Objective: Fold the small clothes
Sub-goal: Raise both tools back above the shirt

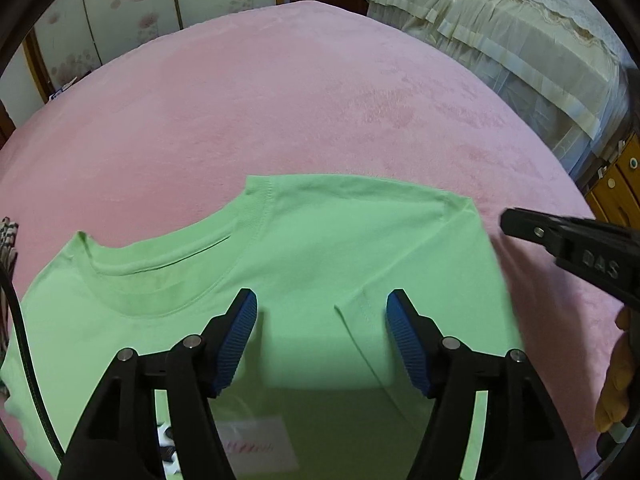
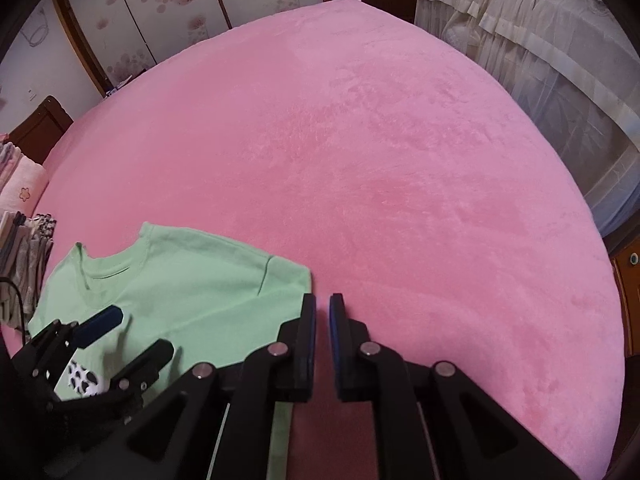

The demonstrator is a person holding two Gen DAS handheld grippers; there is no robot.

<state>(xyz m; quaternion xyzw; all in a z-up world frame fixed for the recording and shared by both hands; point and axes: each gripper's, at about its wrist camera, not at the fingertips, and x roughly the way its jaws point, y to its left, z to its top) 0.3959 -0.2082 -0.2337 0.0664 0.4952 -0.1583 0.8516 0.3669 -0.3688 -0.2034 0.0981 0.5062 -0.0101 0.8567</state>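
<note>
A light green T-shirt point(image 1: 320, 240) lies flat on the pink blanket point(image 1: 280, 100), neckline toward the far side, with its right sleeve folded in over the body. My left gripper point(image 1: 322, 300) hovers over the chest, open, blue pads wide apart and nothing between them. In the right wrist view the T-shirt point(image 2: 192, 280) is at lower left, a black-and-white print point(image 2: 82, 384) showing, with the left gripper point(image 2: 132, 340) above it. My right gripper point(image 2: 322, 300) is shut and empty, just past the shirt's right edge over bare blanket. The right gripper point(image 1: 520, 222) enters the left wrist view from the right.
A stack of folded clothes point(image 2: 24, 256) and a pink towel point(image 2: 24, 184) sit at the blanket's left edge. A bed with a cream frilled cover point(image 1: 500, 40) stands far right, a wooden cabinet point(image 1: 616, 196) beside it. A black cable point(image 1: 24, 340) crosses the shirt's left side.
</note>
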